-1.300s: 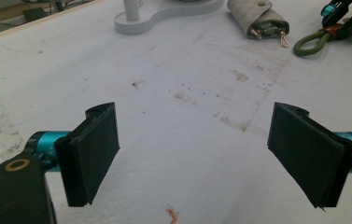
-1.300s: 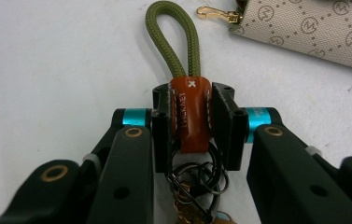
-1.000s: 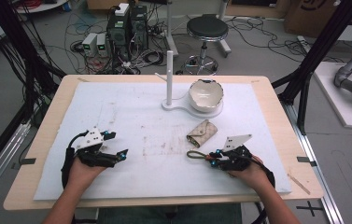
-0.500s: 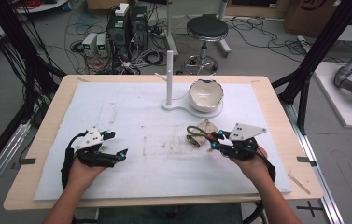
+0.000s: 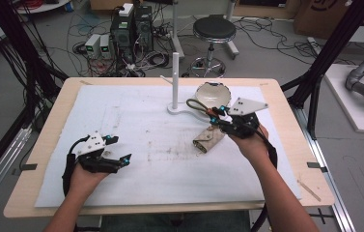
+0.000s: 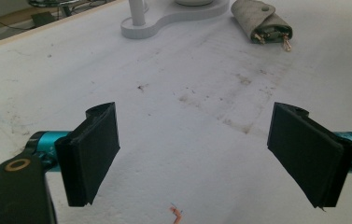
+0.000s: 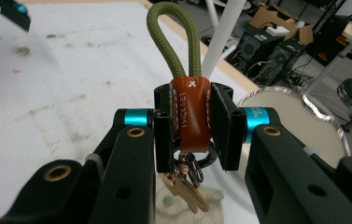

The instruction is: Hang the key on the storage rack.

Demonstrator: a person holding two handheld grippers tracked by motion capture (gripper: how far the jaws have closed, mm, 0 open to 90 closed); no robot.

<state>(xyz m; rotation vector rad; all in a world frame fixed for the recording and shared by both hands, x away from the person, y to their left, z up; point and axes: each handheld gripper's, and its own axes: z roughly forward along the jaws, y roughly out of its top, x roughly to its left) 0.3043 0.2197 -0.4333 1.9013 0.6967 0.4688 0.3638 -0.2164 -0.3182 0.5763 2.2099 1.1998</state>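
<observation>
We are holding the keychain (image 7: 190, 114) in the right claw (image 5: 218, 116), clamped on its brown leather tab, green cord loop (image 5: 198, 105) pointing toward ten o'clock at the white post stand (image 5: 175, 79). To hang it well, we are keeping the loop open and upright — approaching above the peg. The left claw (image 5: 117, 149) is resting apart on the table (image 5: 136, 101).

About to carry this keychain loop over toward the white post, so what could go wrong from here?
1. The right tool pinches only the brown leather tab; the keychain could slip or twist out.
2. The green cord loop flops sideways, so it may miss the white post.
3. The bowl sits close behind the tool, and a swing toward the post could knock it.
</observation>
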